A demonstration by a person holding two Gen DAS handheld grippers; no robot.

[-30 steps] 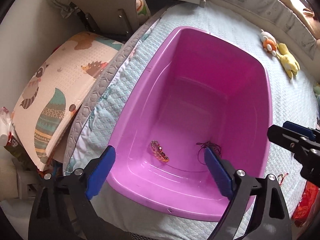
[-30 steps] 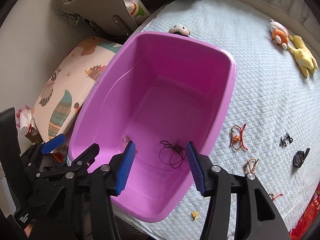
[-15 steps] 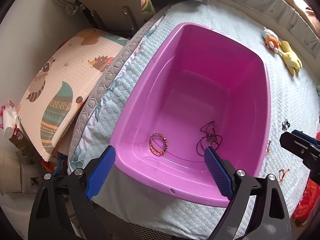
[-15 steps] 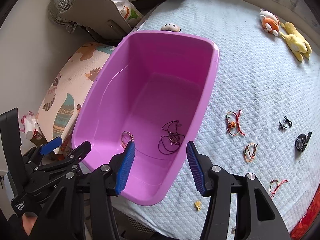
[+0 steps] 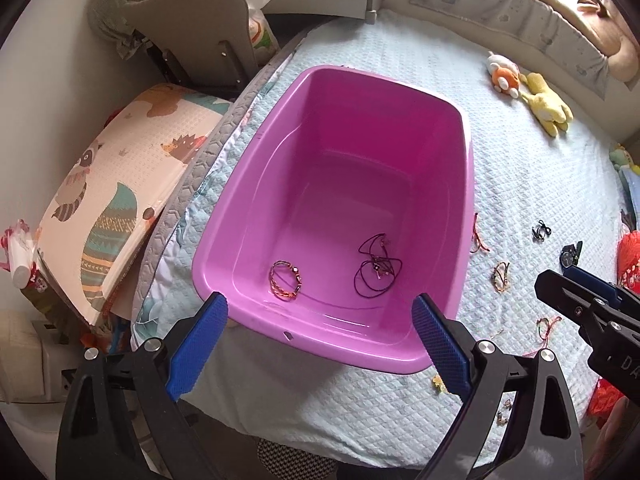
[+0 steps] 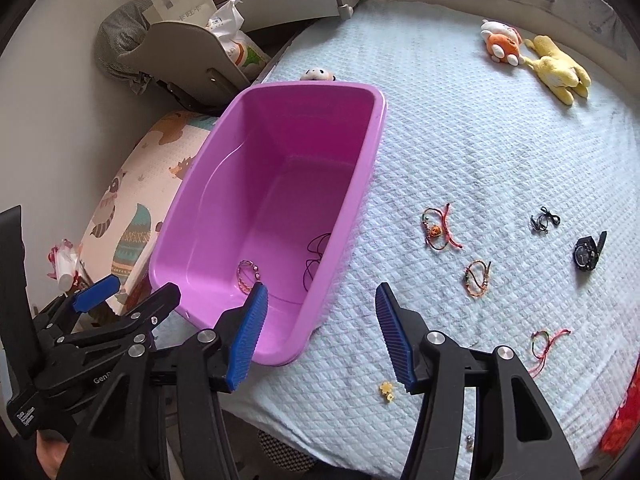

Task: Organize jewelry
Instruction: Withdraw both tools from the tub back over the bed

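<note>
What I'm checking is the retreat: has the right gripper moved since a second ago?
Yes: the right gripper, jaws opening and empty, has shifted right, off the purple bin over the quilt.

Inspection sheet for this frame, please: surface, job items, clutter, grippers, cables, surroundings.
Surface: quilted light blue bed cover.
Job's things: purple tub holds a beaded bracelet and a dark cord necklace. On the cover: red cord bracelet, braided bracelet, black watch, thin red string bracelet, small dark piece.
Clutter: plush toys, small yellow flower charm.
Grippers: left gripper open, empty; right gripper jaws opening, nothing between.
Cables: nothing seen.
Surroundings: animal-print play mat, grey chair.
</note>
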